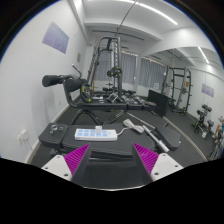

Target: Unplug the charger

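A white power strip (93, 132) lies on the dark bench surface (112, 172), beyond my fingers and slightly to their left. A small white charger (130, 124) with a thin cable sits at the strip's right end. My gripper (112, 158) stands open, its magenta pads (77, 159) wide apart with nothing between them. The strip and charger lie well ahead of the fingertips.
This is a gym room. A weight rack (103, 68) stands at the back centre, and a black padded bench arm (58, 82) reaches in from the left. More machines (183, 92) line the right side. A grey handle-like tool (152, 133) lies right of the charger.
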The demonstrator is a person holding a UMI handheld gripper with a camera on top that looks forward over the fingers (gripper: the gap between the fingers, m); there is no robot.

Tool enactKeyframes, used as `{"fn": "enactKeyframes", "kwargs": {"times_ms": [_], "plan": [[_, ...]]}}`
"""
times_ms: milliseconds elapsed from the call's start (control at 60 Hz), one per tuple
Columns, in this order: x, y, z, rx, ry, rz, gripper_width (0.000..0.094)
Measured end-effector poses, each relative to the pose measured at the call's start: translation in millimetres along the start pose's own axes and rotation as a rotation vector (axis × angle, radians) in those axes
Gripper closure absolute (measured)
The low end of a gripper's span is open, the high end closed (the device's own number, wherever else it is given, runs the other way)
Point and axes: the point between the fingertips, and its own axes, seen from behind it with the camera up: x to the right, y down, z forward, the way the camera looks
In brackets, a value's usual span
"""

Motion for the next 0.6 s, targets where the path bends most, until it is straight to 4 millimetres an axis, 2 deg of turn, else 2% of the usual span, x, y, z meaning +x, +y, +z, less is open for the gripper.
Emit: {"fn": "enactKeyframes", "kwargs": {"times_ms": [100,117,183,200,217,350,467,600], "plan": [[-19,-7,12,0.026,-0.053,-0.013,0.0080],[-29,-7,37,0.033,-0.060,-0.015,0.0079],[-42,-8,60,0.042,-0.092,-0.015,0.0080],[-40,-10,52,0.042,-0.102,-0.014,0.0082],[-52,-9,68,0.047,-0.108,-0.012,0.0080],[-76,-11,122,0.071,-0.160,0.000,0.0081],[-85,-7,182,0.076,-0.169,0.007,0.0080],[-94,-2,259,0.081,-0.182,0.003,0.0081]]}}
